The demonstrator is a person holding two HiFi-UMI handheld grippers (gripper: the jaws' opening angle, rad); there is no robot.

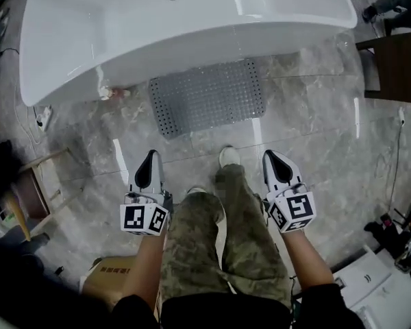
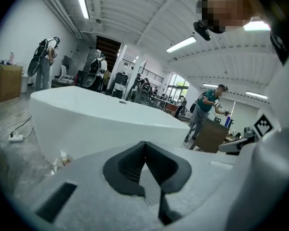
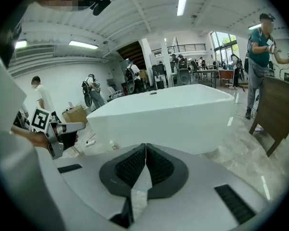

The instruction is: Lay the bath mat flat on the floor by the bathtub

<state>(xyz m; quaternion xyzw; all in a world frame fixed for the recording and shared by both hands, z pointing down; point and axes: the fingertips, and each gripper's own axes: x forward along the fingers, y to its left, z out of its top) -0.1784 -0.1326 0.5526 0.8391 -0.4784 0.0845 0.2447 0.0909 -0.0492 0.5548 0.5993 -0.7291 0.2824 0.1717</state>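
**A:** Since both claws sit up by the person's knees, where is the bath mat (image 1: 207, 98)?

**B:** At twelve o'clock from the shoes, spread on the floor (image 1: 315, 136), with its far long edge just beside the bathtub (image 1: 212, 50) wall. It looks flat, though turned slightly against the line of the tub.

**A:** And the claws?

**B:** The left claw (image 1: 148, 170) is at nine o'clock of the legs and the right claw (image 1: 277, 166) at three. Each is pinched together at the tips with nothing between them, and both are well apart from the mat.

**A:** How would it handle if it needs squaring up?

**B:** I'd judge it thin, light and floppy. It is grey and perforated, probably rubbery, so it should cling to the stone instead of sliding. Pinch the two near corners, at five and seven o'clock on the mat, lift a little, then set it down; dragging may fold it.

**A:** Any containers?

**B:** The tub is bare inside apart from its drain fitting. A cardboard box (image 1: 106, 279) sits at seven o'clock, and I cannot tell what it holds.
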